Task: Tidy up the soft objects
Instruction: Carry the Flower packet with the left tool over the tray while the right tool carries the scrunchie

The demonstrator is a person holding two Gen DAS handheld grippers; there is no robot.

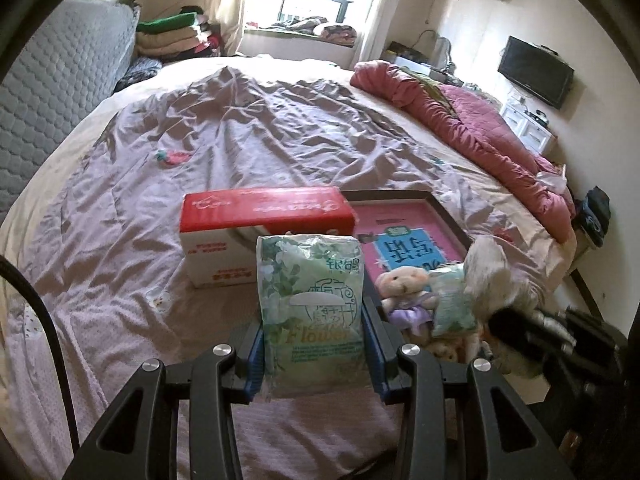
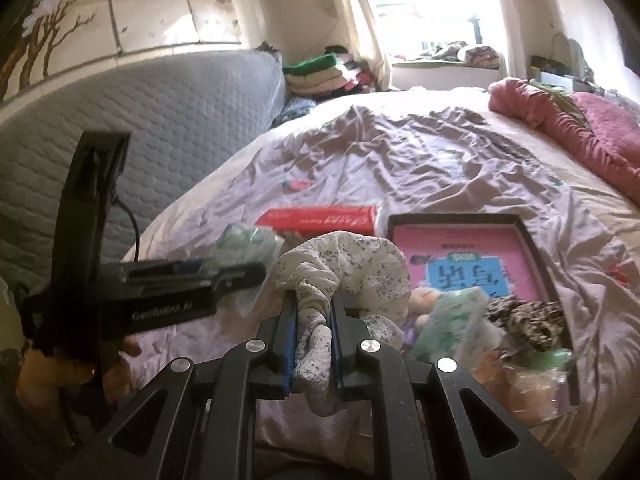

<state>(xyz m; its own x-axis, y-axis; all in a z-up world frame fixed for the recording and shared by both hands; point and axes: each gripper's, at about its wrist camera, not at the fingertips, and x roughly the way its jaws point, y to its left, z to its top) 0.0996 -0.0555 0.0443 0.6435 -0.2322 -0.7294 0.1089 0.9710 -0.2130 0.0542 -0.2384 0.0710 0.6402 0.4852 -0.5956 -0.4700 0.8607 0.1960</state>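
Green tissue pack [image 1: 312, 312] stands upright in my left claw [image 1: 316, 354]; red box [image 1: 264, 232] lies just beyond (slightly left). Right claw [image 2: 314, 336] pinches floral cloth [image 2: 340, 276].

Bed [image 1: 280, 128]: red box [image 1: 264, 216], tray [image 1: 448, 216].

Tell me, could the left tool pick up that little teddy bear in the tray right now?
Probably not yet. The left tool is already shut on a green tissue pack, so its fingers are full. The teddy bear lies uncovered in the tray just beside it, otherwise easy to reach.
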